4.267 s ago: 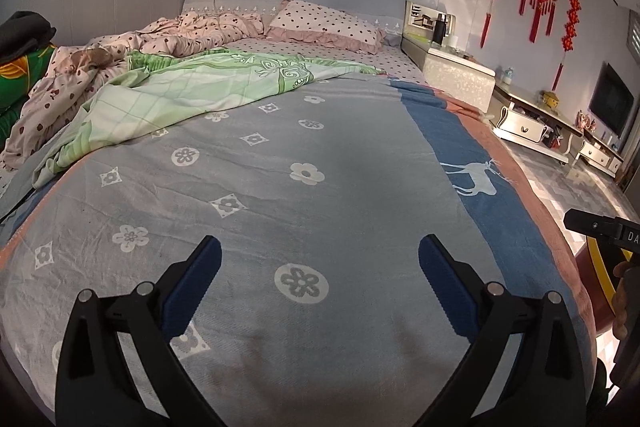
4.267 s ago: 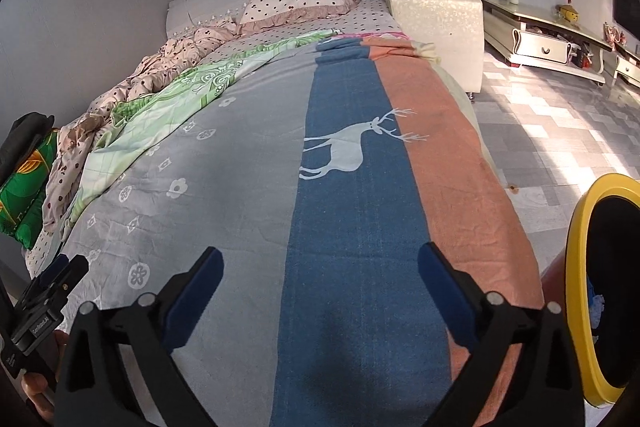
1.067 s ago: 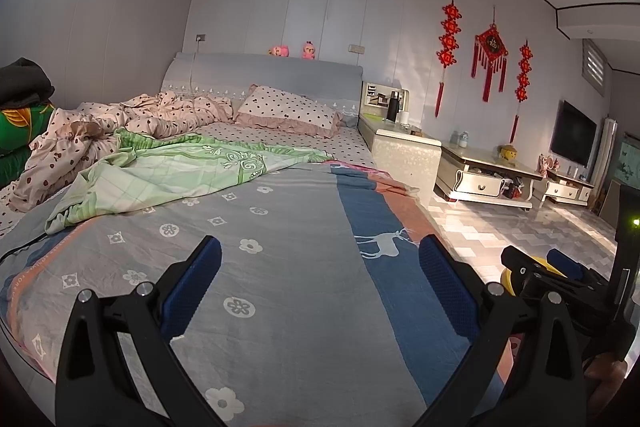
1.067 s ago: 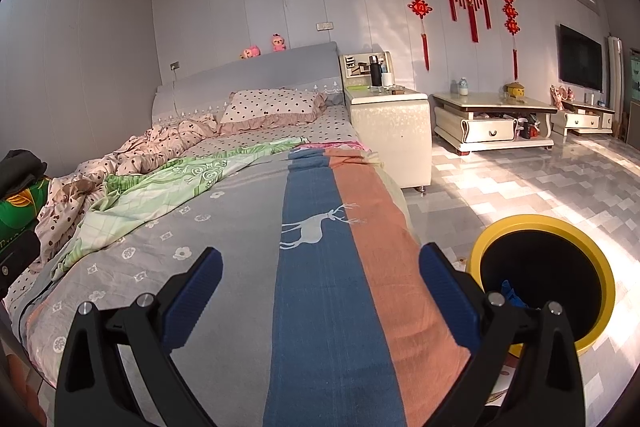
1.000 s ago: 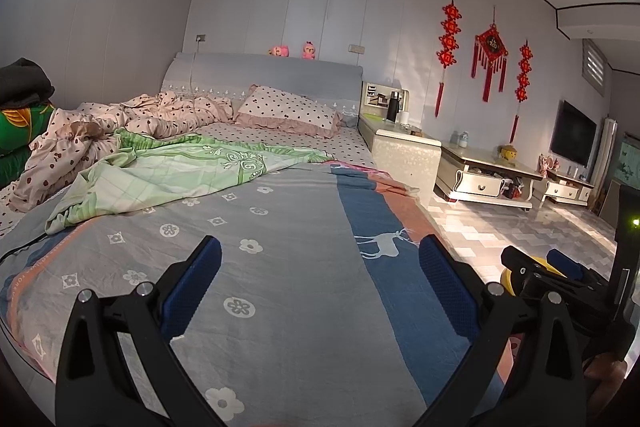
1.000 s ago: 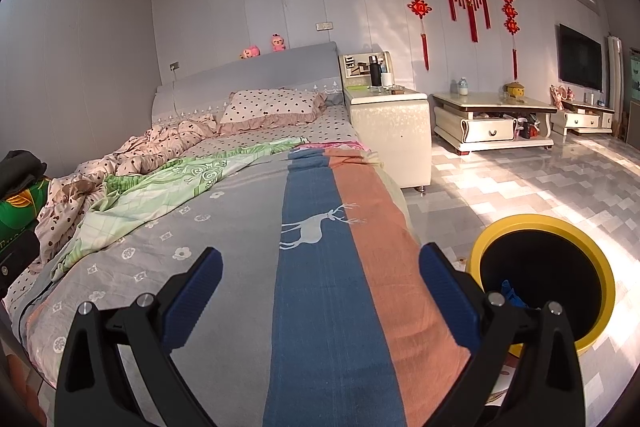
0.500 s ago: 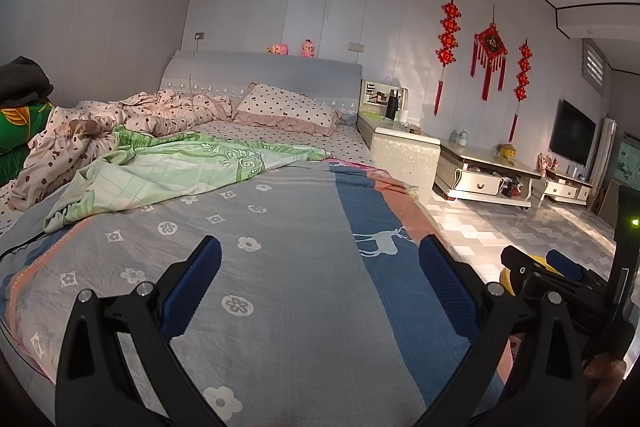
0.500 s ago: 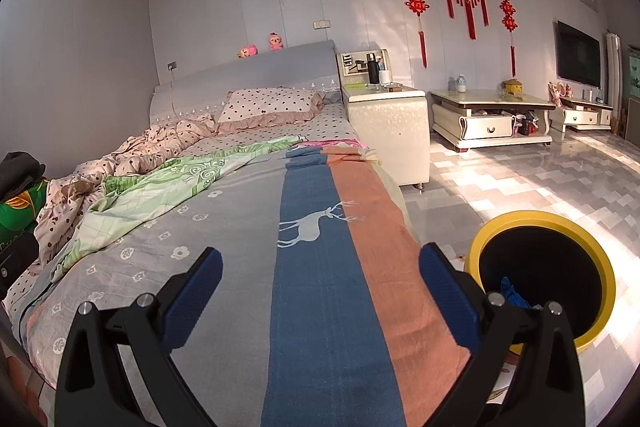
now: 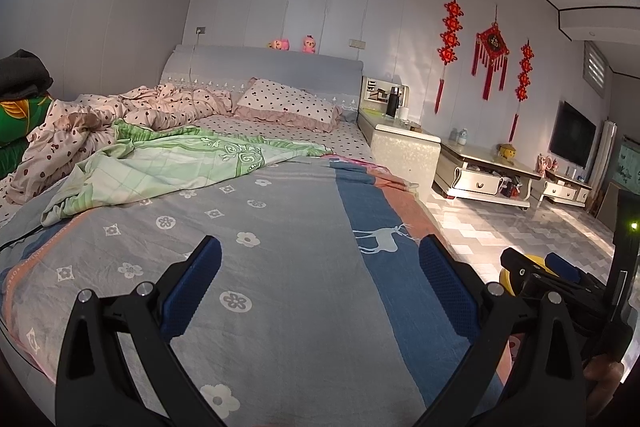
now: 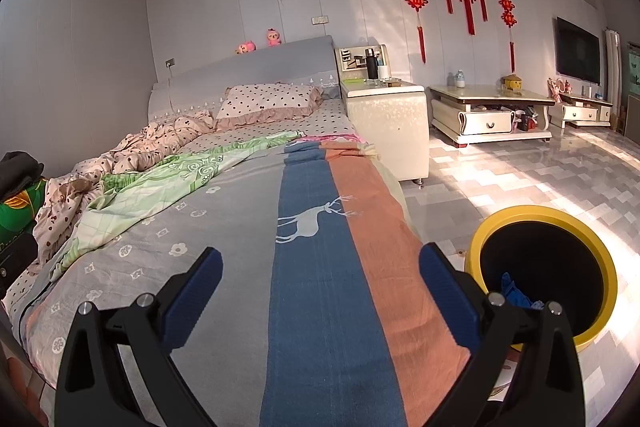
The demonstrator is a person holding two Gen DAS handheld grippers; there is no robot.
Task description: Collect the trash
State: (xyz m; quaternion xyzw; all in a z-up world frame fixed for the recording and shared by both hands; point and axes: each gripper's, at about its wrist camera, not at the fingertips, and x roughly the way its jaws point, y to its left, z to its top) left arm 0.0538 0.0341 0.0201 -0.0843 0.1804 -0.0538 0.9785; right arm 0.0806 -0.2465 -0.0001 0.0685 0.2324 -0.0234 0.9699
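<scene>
While both tools hang above the foot of the bed (image 9: 288,267), the left gripper (image 9: 320,287) and the right gripper (image 10: 320,287) each hold their blue-padded jaws spread wide with nothing between them. On the tiled floor (image 10: 520,179) just beside the bed's orange-striped edge stands the yellow-rimmed trash bin (image 10: 600,259), with a crumpled blue piece of trash (image 10: 516,293) lying inside it. From the left wrist view, the right tool shows at the lower right, in front of the bin's yellow rim.
</scene>
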